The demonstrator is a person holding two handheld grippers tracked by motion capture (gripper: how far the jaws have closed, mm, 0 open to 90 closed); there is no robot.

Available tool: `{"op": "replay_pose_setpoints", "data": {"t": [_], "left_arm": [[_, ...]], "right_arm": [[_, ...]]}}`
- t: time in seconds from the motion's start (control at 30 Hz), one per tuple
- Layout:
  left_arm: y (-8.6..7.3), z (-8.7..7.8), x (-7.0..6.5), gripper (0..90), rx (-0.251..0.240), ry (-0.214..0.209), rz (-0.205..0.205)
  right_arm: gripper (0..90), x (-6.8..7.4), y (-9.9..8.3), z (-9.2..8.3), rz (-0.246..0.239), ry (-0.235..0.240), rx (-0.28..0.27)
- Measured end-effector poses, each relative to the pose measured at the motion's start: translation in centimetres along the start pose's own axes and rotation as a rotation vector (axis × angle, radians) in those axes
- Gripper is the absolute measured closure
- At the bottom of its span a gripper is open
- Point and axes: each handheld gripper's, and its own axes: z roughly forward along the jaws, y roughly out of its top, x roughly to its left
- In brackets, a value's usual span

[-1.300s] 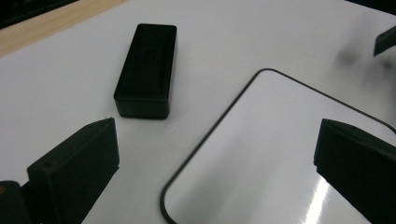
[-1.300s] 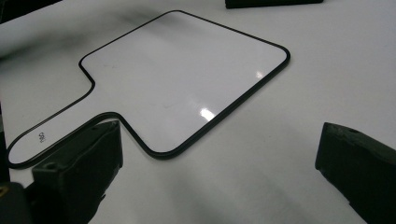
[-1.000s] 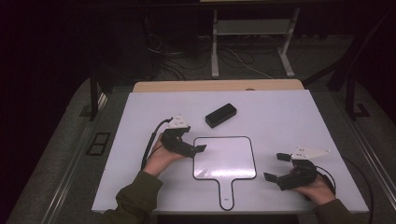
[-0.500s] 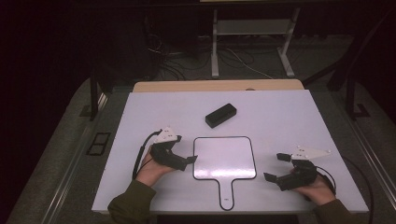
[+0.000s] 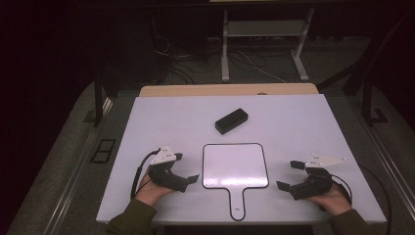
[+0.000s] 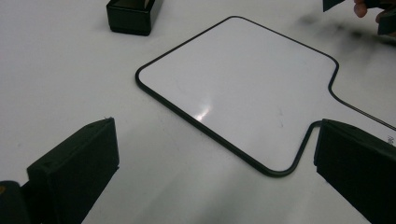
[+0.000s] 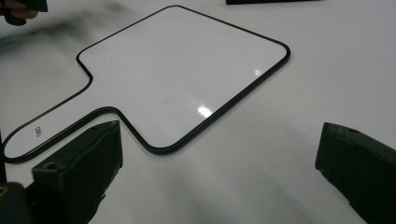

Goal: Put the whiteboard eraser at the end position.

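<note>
From the high view, the paddle-shaped whiteboard (image 5: 235, 165) lay flat on the worktop (image 5: 293, 122) between the left tongs (image 5: 188, 174) and right tongs (image 5: 288, 175), both spread and empty. In the left gripper view, the whiteboard (image 6: 243, 88) looked thin, stiff, light and slick. In the right gripper view, its narrow handle (image 7: 56, 116) seemed the best hold.

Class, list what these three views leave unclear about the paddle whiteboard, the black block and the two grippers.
1. Small print on the whiteboard handle: right gripper view, too small and blurred to read.
2. Black block: cut off by the top edge in both gripper views; high view too small for detail.
3. Left gripper: in the right gripper view, cut off at the top left corner and blurred.
4. Right gripper: in the left gripper view, cut off at the top right corner.
</note>
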Motion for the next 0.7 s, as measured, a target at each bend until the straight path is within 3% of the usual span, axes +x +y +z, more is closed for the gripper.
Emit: {"op": "replay_pose_setpoints", "data": {"t": [0.23, 0.7], "left_arm": [[-1.0, -0.6, -0.2, 0.0, -0.001, -0.004, -0.008], [-1.3, -0.6, -0.5, 0.0, 0.023, -0.007, -0.004]], "right_arm": [[0.0, 0.0, 0.0, 0.0, -0.002, -0.006, 0.001], [0.0, 0.0, 0.0, 0.1, -0.005, -0.010, 0.004]]}}
